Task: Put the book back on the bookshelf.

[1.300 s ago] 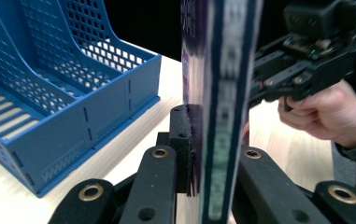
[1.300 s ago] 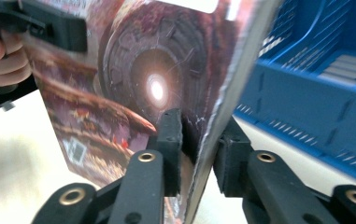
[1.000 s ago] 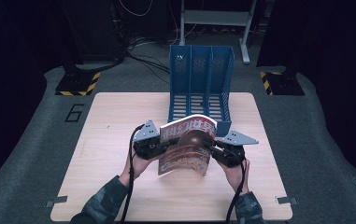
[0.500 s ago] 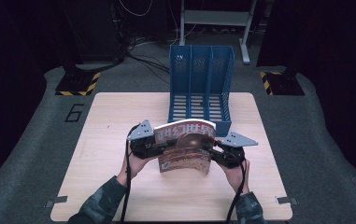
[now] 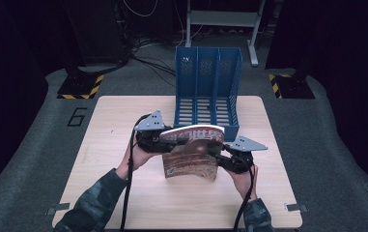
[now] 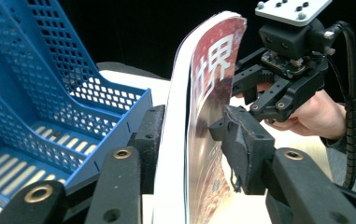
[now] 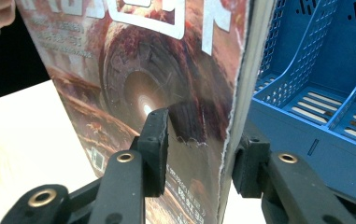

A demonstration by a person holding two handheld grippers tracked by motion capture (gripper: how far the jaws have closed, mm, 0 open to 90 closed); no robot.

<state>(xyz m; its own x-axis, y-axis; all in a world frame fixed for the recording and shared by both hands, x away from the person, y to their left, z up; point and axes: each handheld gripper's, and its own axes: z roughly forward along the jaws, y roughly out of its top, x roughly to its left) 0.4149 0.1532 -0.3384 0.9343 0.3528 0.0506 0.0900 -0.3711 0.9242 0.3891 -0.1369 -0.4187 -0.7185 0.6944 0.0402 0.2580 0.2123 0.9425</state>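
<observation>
In the high view a thick magazine (image 5: 192,154) stands on edge near the middle of the wooden table (image 5: 123,193), just in front of the blue file rack (image 5: 206,82) that sits at the table's far edge. The left gripper (image 5: 164,143) flanks the magazine's left side and the right gripper (image 5: 219,157) its right side, each in a hand.

The left gripper view adds what the high view cannot resolve: the white page block and the red cover with large pale lettering pass up between this gripper's two black jaws, which have just been opening; a small gap shows beside the cover-side pad. The other hand (image 6: 313,114) and its gripper show beyond.

The right gripper view gives the cover close up: a rust-brown round emblem with a bright centre and a frayed spine edge. Its jaws, also just opening, straddle the spine, pads slightly off it, the rack's slotted compartments behind.
</observation>
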